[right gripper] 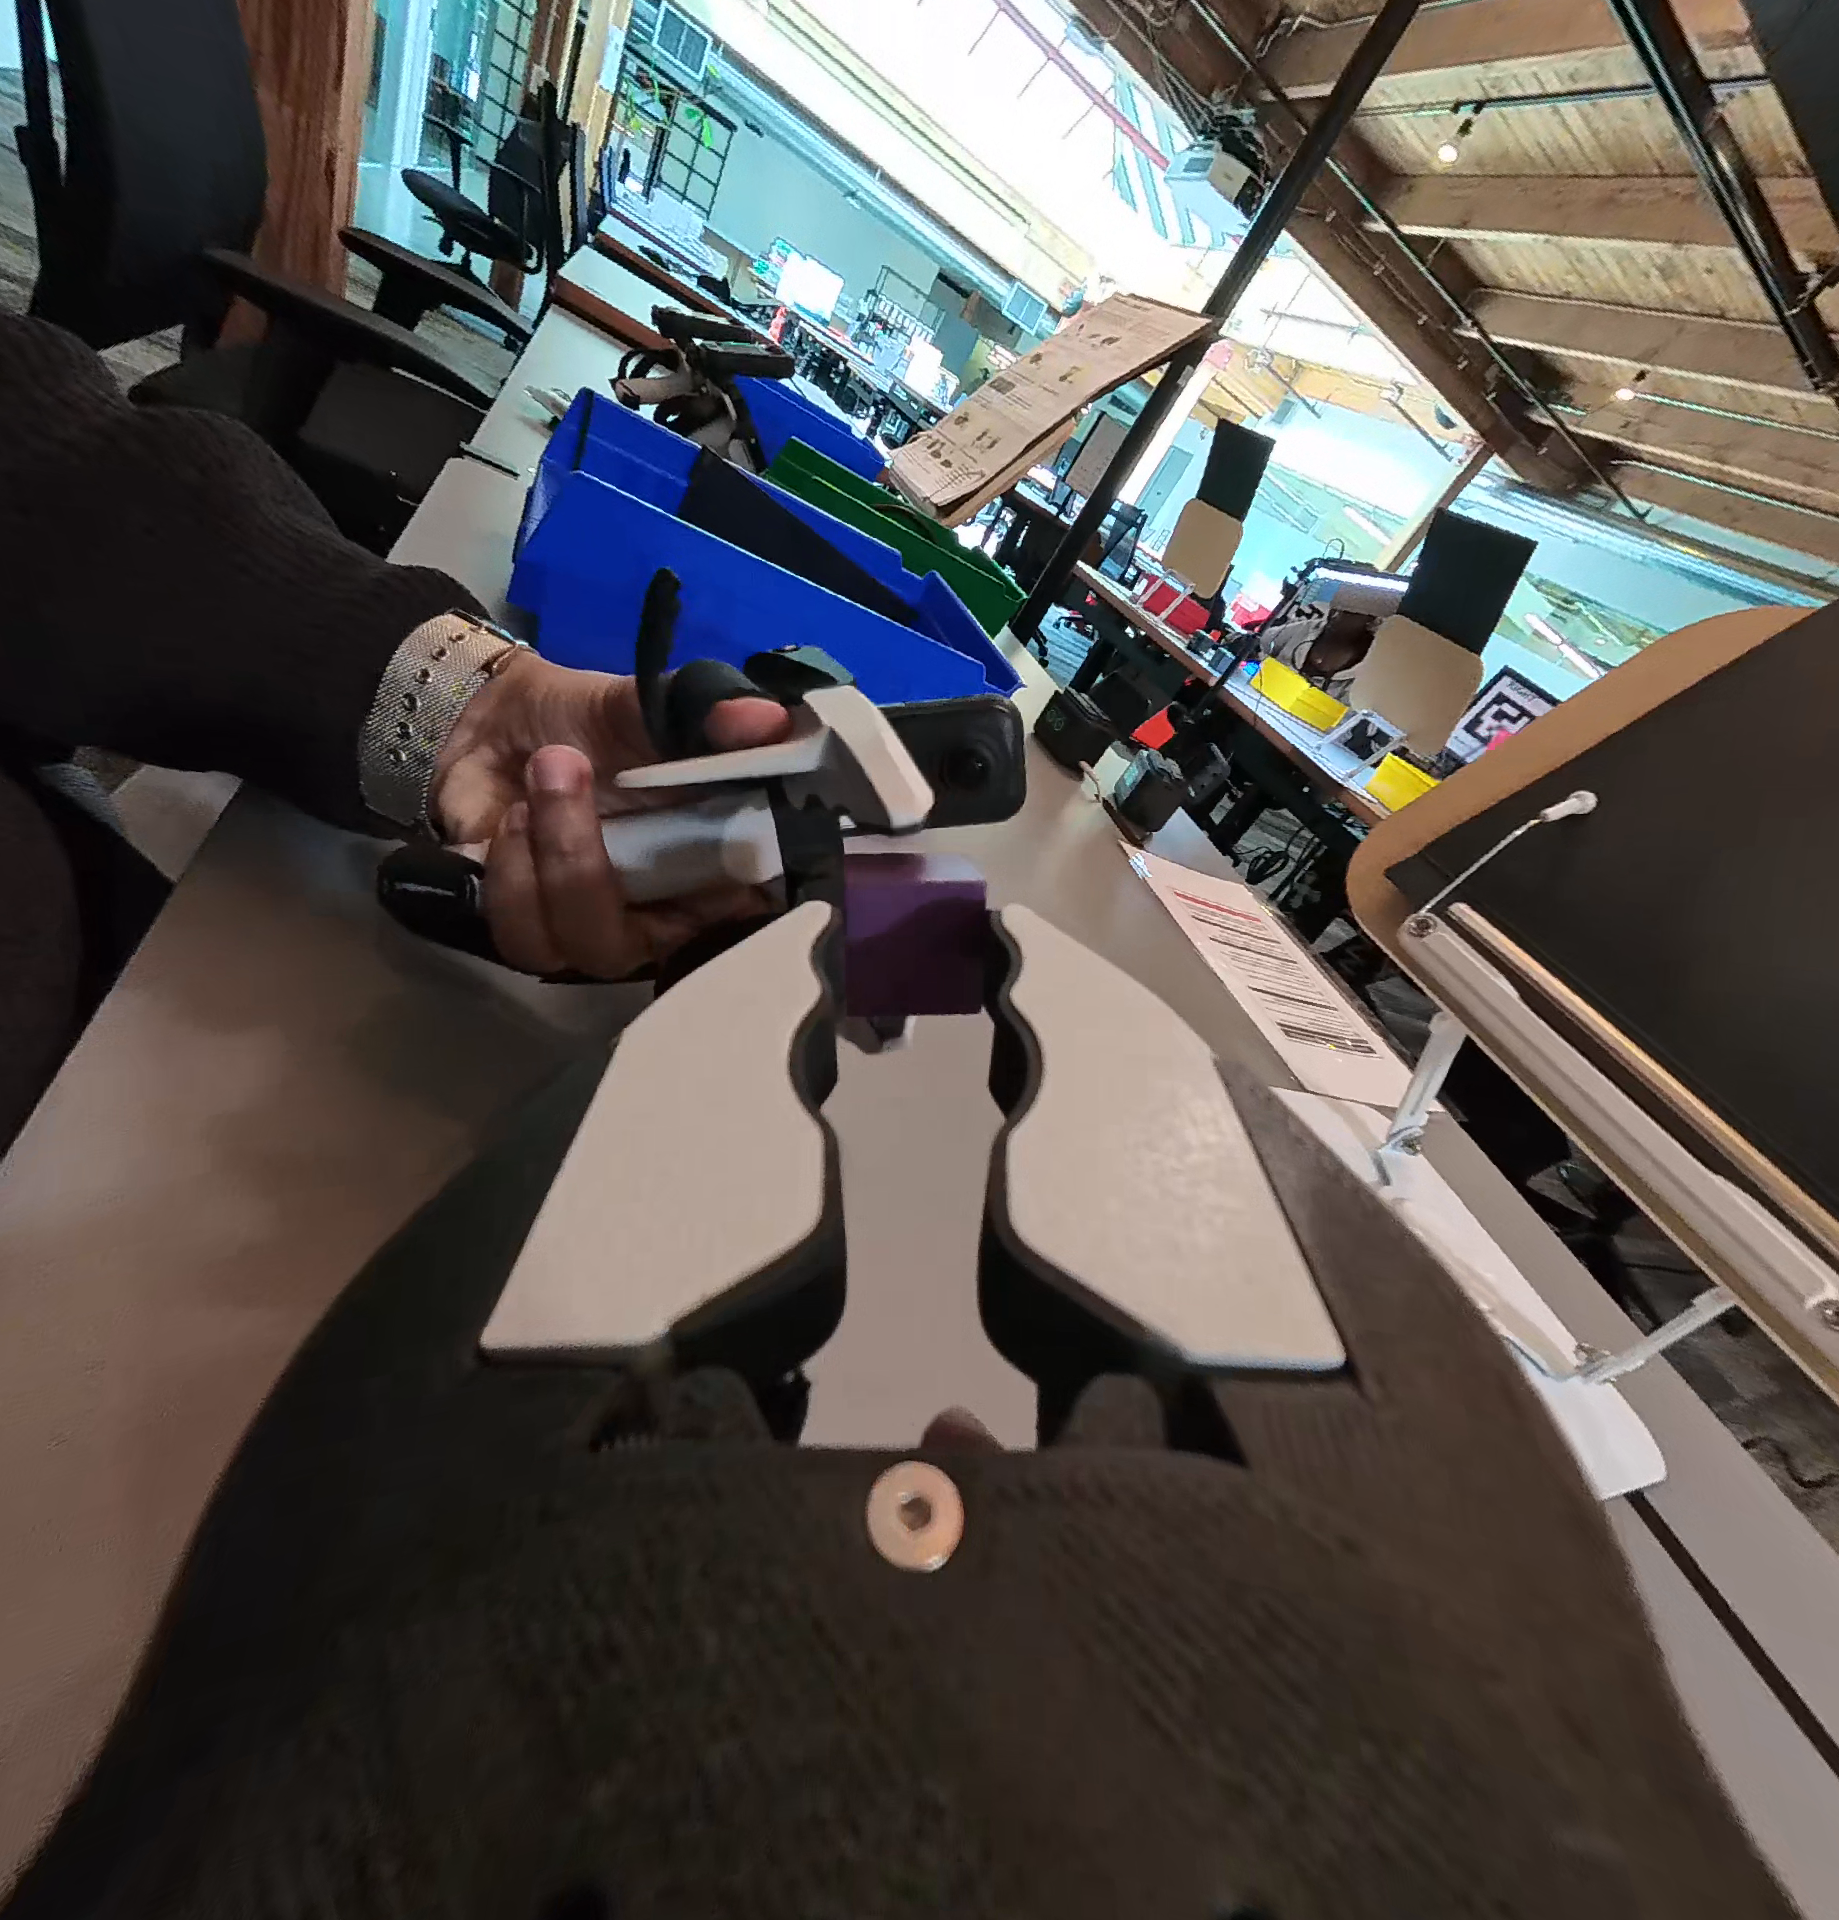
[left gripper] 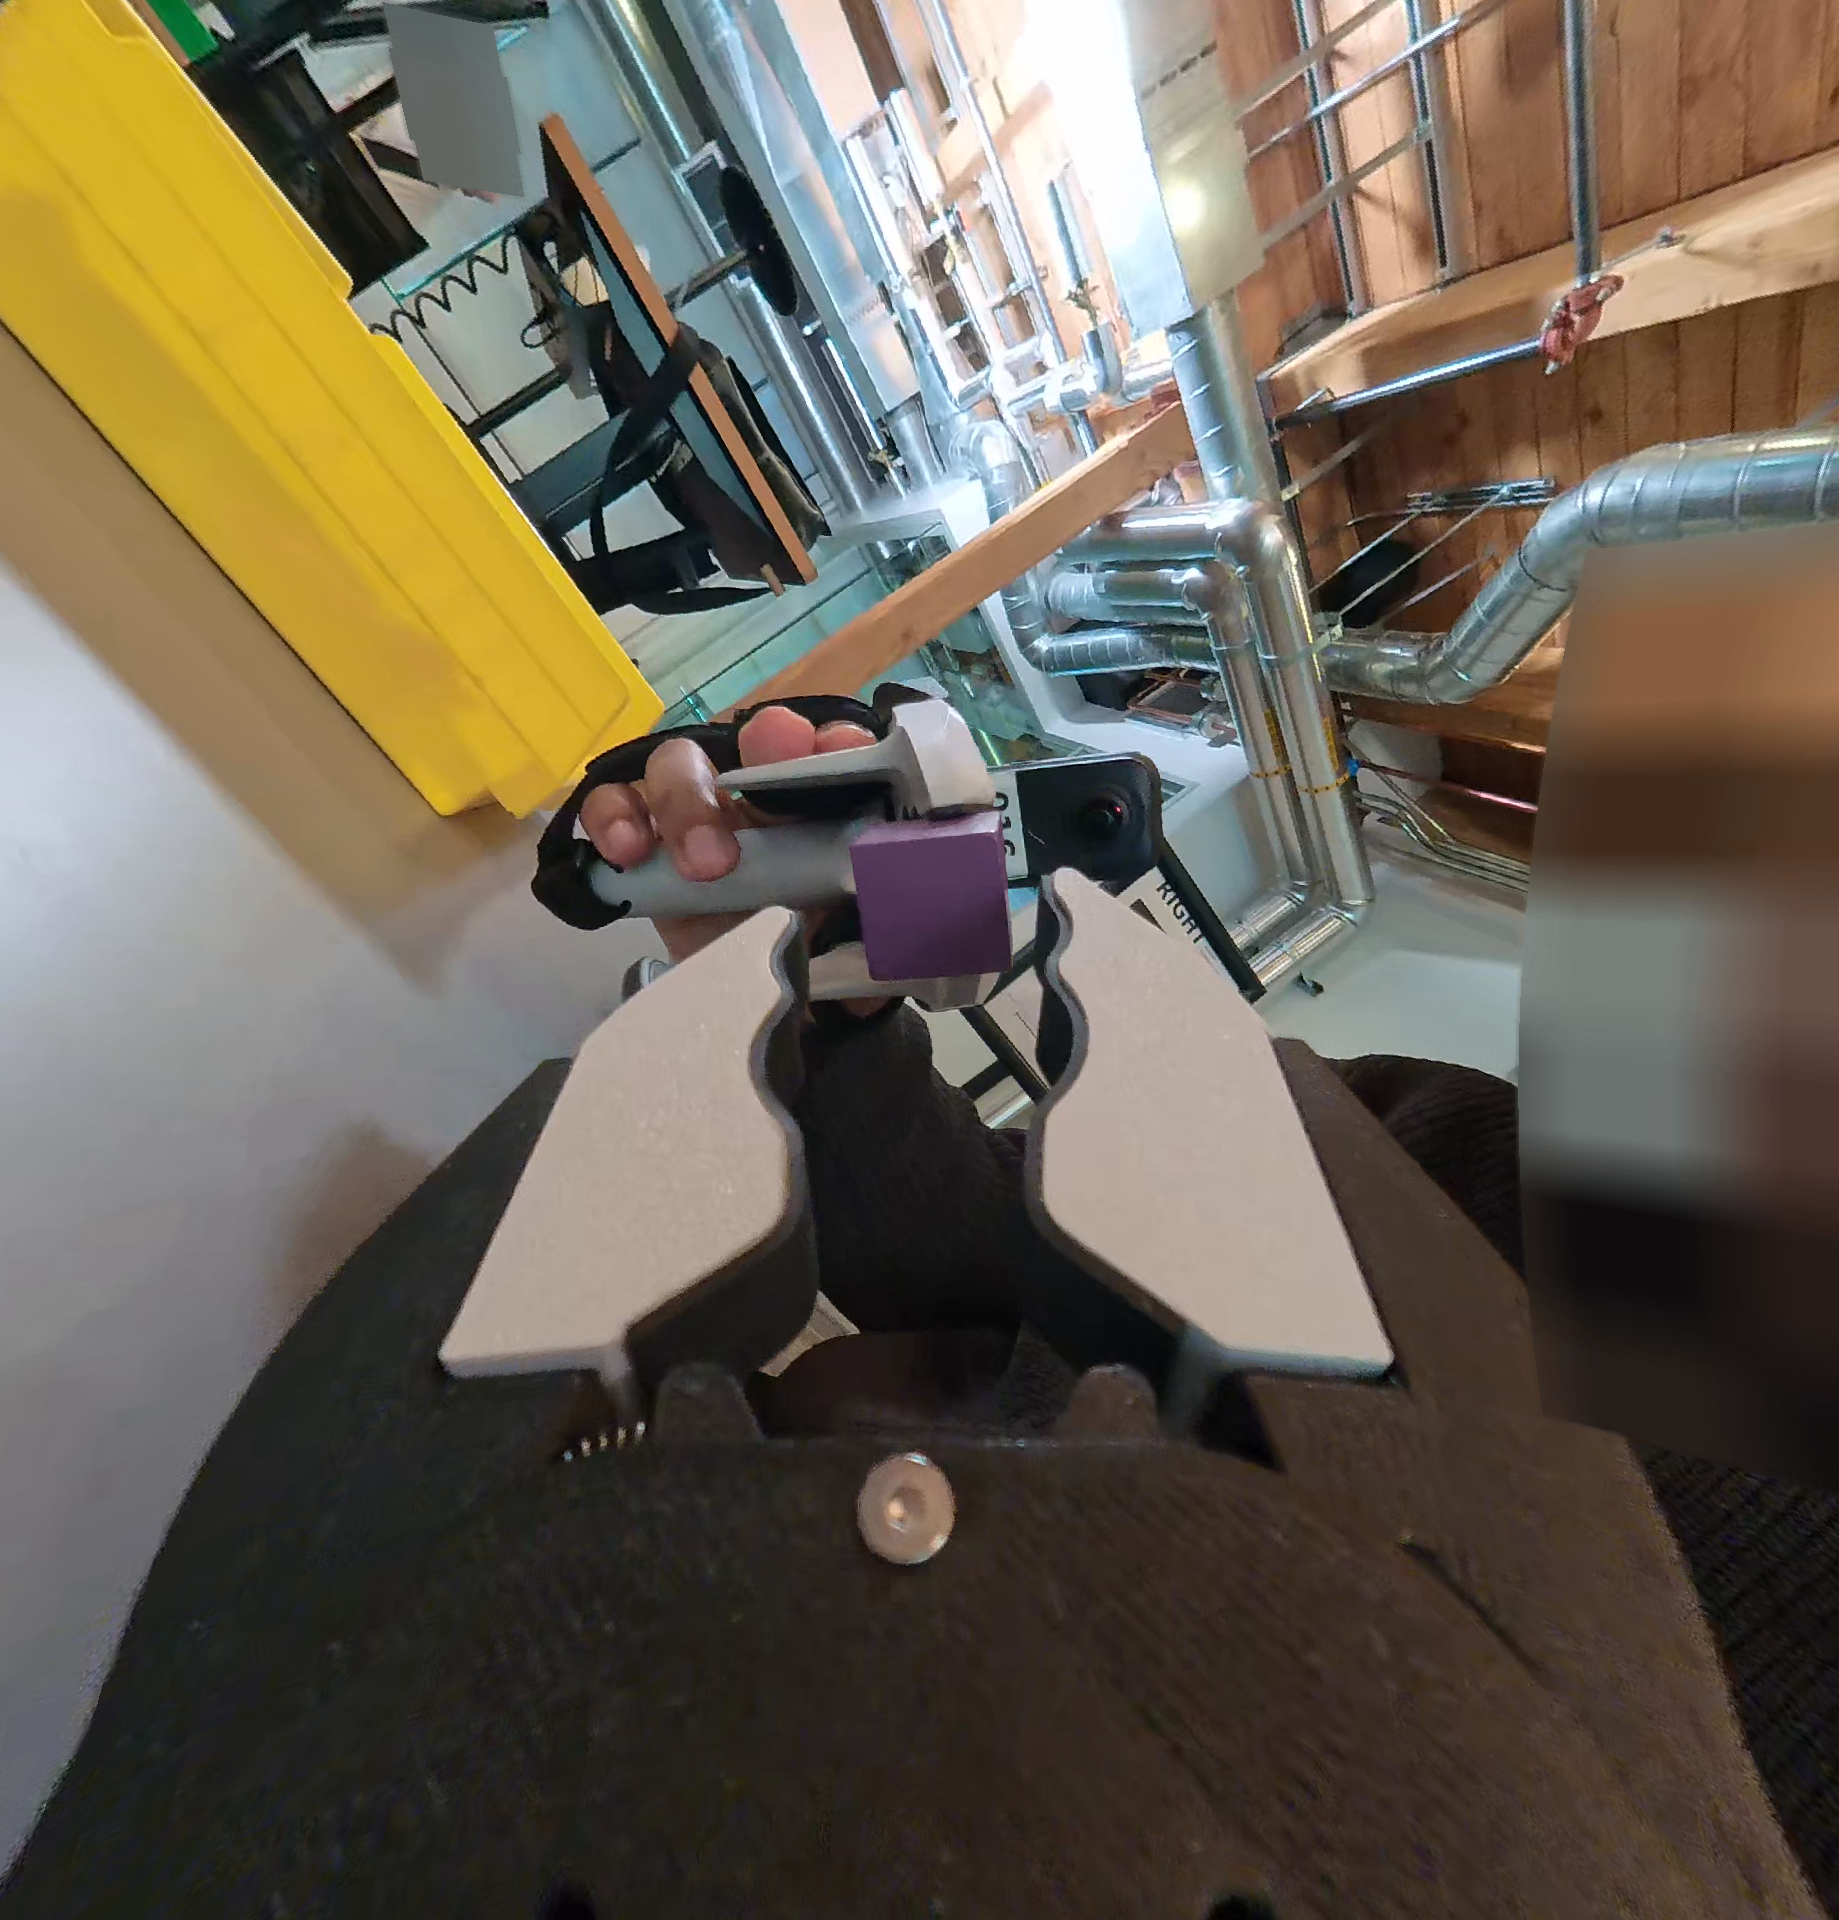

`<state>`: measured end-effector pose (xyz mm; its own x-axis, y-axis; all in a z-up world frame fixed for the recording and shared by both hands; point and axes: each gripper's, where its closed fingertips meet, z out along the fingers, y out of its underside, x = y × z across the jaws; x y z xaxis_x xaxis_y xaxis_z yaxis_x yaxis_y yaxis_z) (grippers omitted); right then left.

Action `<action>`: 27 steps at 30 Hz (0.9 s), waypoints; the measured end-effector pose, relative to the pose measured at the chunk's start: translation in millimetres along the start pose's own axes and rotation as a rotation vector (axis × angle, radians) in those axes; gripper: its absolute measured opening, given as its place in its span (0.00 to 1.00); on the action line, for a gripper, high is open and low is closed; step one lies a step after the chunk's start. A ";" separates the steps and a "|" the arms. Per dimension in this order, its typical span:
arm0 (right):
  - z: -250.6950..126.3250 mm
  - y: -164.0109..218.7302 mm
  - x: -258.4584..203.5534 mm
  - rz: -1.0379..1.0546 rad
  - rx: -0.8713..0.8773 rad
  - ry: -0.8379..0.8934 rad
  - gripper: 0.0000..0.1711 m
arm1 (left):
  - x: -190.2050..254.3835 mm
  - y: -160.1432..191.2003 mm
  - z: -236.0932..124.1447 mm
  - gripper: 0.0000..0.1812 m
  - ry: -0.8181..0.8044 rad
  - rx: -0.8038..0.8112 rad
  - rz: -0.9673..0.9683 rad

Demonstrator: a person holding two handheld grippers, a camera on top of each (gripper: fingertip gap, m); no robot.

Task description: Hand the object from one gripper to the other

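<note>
A purple cube (left gripper: 930, 899) is held in the air above the pale table (right gripper: 219, 1039). In the right wrist view, my right gripper (right gripper: 915, 920) is shut on the cube (right gripper: 915, 956), with one fingertip against each side. My left gripper (left gripper: 925, 904) is open. Its fingers straddle the cube with a gap on both sides. In the left wrist view the right gripper (left gripper: 941, 873) faces me, held by a hand, with one finger above and one below the cube. In the right wrist view the left gripper (right gripper: 889, 914) is held by a hand wearing a watch.
Yellow bins (left gripper: 271, 416) stand on the table to the left. Blue bins (right gripper: 728, 582) and a green bin (right gripper: 894, 520) sit farther along the table. A printed sheet (right gripper: 1268, 977) lies to the right. A dark board on a white bracket (right gripper: 1673, 883) overhangs the right edge. Only a small space, under 4 cm, lies between the two pairs of fingers.
</note>
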<state>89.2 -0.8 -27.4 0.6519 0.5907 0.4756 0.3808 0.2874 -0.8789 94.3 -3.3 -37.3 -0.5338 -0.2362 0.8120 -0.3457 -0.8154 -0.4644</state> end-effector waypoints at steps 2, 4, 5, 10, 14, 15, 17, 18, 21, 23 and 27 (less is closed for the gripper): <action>-0.8 -0.7 -0.1 0.001 0.004 -0.004 0.15 | 1.8 1.6 0.5 0.21 0.011 -0.011 0.000; -1.0 -0.1 -0.4 0.002 0.001 -0.007 0.15 | 2.5 4.0 1.2 0.18 0.012 -0.027 0.010; -0.9 0.4 -1.3 0.000 -0.002 -0.011 0.15 | 2.5 4.4 1.6 0.17 0.010 -0.029 0.016; -0.7 1.6 -1.4 0.012 -0.012 -0.011 0.15 | 2.2 4.7 1.8 0.16 0.004 -0.029 0.032; 0.1 5.3 0.3 0.066 -0.027 -0.005 0.19 | -0.9 1.5 1.0 0.16 -0.030 -0.014 0.068; 0.6 6.0 2.0 0.086 -0.028 0.005 0.24 | -0.3 -0.4 0.6 0.16 -0.032 -0.003 0.078; 1.1 9.2 6.9 0.156 -0.039 0.028 0.33 | 3.3 -6.5 -0.7 0.15 -0.028 0.032 0.112; 1.0 10.7 9.0 0.216 -0.043 0.034 0.35 | 4.1 -9.3 -1.7 0.15 -0.038 0.046 0.135; 1.9 14.8 11.7 0.542 -0.056 -0.004 0.46 | -0.7 -15.7 -5.2 0.15 -0.134 0.066 0.266; 0.8 12.7 13.9 0.785 -0.026 -0.054 0.43 | -0.3 -18.8 -5.7 0.15 -0.183 0.075 0.366; -8.8 4.3 27.2 0.985 0.096 -0.073 0.32 | 5.1 -20.4 -4.5 0.15 -0.215 0.085 0.494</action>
<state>114.3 9.9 -17.9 0.6058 0.6425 -0.4693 -0.3658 -0.2989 -0.8814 95.2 14.5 -25.3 -0.4436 -0.6973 0.5629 -0.0254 -0.6181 -0.7857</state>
